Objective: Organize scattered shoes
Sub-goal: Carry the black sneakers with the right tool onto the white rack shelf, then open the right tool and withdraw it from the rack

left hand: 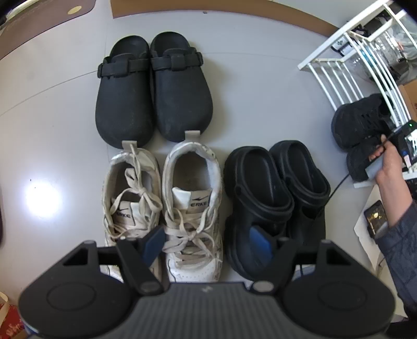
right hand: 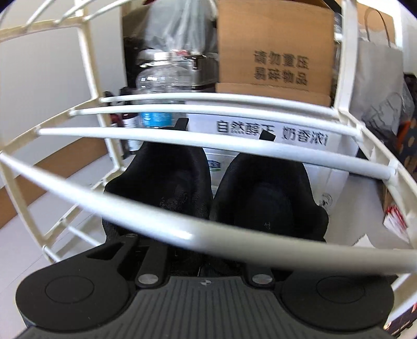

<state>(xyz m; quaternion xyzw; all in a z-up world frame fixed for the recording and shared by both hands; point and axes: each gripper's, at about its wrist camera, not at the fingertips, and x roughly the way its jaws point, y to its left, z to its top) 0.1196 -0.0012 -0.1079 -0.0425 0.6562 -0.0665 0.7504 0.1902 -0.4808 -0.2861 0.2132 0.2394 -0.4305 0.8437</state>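
Three pairs stand in rows on the grey floor in the left wrist view: black clogs [left hand: 153,88] at the back, white lace-up sneakers [left hand: 164,203] in front of them, and black chunky slides [left hand: 273,198] to their right. My left gripper [left hand: 207,242] hovers open over the white sneakers and slides, with nothing between its blue pads [left hand: 153,245]. A pair of black sneakers [left hand: 362,122] sits at the white rack [left hand: 346,65]. In the right wrist view the black sneakers [right hand: 216,190] lie side by side under a rack bar [right hand: 182,229]. My right gripper [right hand: 206,263] has narrowed onto their inner collars, its fingertips hidden.
A hand [left hand: 385,161] in a dark sleeve holds the right gripper [left hand: 406,143] by the rack. Behind the rack stand a cardboard box [right hand: 273,47], a clear bottle [right hand: 159,86] and a white carton [right hand: 273,130]. Brown board [left hand: 234,13] lies at the back of the floor.
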